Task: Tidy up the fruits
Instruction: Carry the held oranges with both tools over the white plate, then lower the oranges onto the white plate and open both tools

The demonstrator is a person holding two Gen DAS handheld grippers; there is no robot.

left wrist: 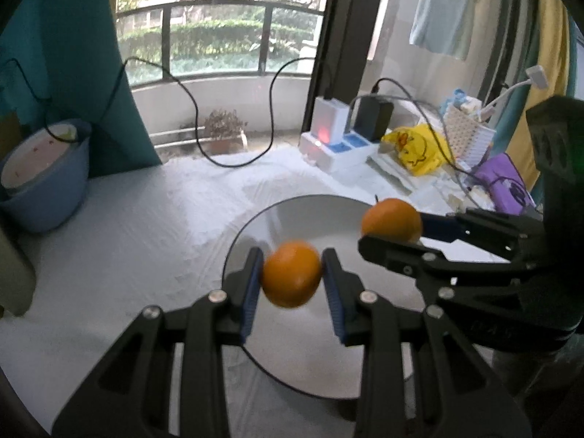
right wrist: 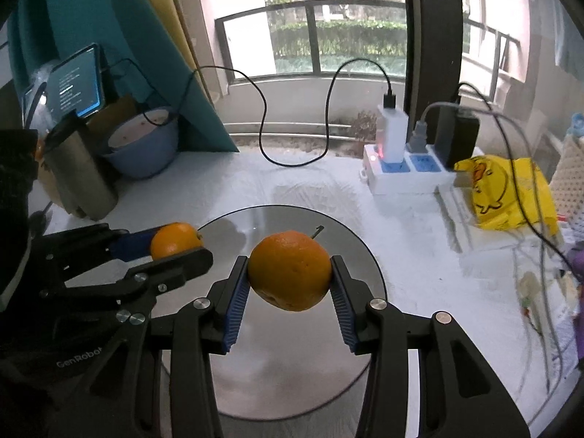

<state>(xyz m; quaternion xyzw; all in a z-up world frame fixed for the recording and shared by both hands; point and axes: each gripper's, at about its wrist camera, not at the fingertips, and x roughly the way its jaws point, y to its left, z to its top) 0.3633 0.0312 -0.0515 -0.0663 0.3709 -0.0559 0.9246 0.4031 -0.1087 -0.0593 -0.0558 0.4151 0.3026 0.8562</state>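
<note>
My left gripper (left wrist: 292,273) is shut on an orange (left wrist: 291,273) and holds it above the round silver plate (left wrist: 292,215). My right gripper (right wrist: 290,272) is shut on a second, larger orange (right wrist: 290,270), also held above the plate (right wrist: 277,372). In the left wrist view the right gripper (left wrist: 392,231) comes in from the right with its orange (left wrist: 391,219) over the plate's far right rim. In the right wrist view the left gripper (right wrist: 177,246) comes in from the left with its orange (right wrist: 175,239) over the plate's left rim. The plate holds no fruit.
A white cloth (left wrist: 127,226) covers the table. A blue bowl (left wrist: 47,179) stands far left beside a metal cup (right wrist: 78,175) and a tablet (right wrist: 78,80). A power strip with chargers (right wrist: 401,168), cables (right wrist: 292,160), a yellow duck bag (right wrist: 503,193) and clutter lie at right.
</note>
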